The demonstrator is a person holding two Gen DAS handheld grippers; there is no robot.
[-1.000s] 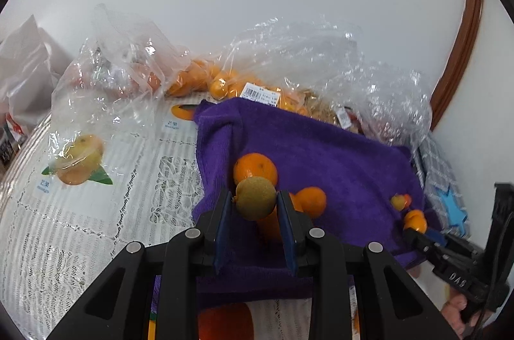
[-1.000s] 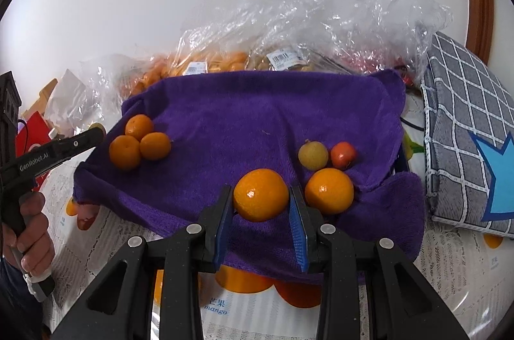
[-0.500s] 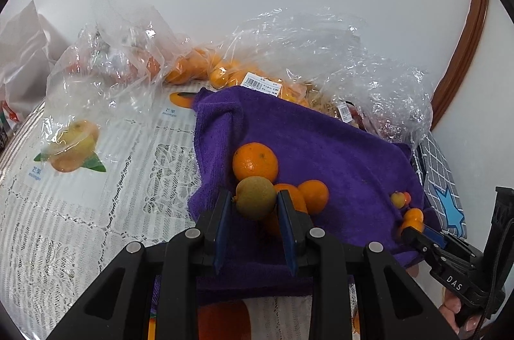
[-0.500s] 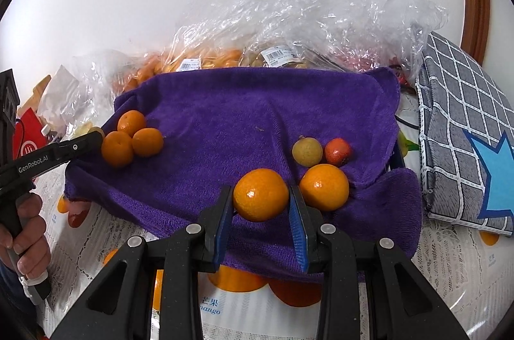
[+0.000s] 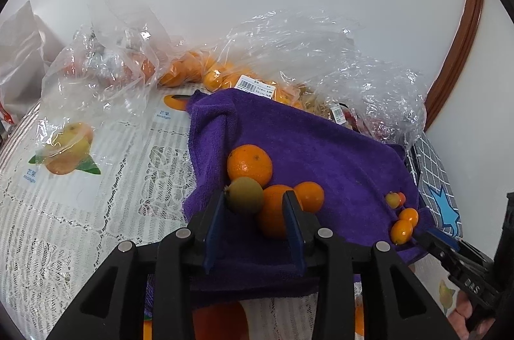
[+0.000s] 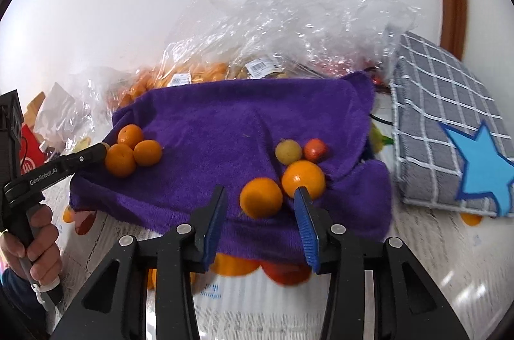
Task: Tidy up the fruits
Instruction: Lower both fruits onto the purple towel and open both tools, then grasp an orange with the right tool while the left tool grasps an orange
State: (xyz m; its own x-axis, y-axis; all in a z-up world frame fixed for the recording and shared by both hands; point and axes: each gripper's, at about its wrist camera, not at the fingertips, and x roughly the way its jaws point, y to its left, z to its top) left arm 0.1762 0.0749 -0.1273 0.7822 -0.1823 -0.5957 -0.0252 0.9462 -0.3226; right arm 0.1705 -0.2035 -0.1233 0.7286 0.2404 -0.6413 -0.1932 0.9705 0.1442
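A purple towel lies on the table. My left gripper is open; a yellow-green fruit sits by its left finger, beside three oranges. My right gripper is open around an orange lying on the towel next to another orange, a small yellow fruit and a small red fruit. The left gripper's tip shows in the right wrist view next to the three oranges.
Clear plastic bags of fruit line the wall behind the towel. A bagged mango lies on the lace tablecloth at left. A grey checked cloth with a blue star lies right of the towel.
Both grippers have opened. The left let go of the yellow-green fruit by the three oranges; the right let go of its orange, which now lies on the towel.
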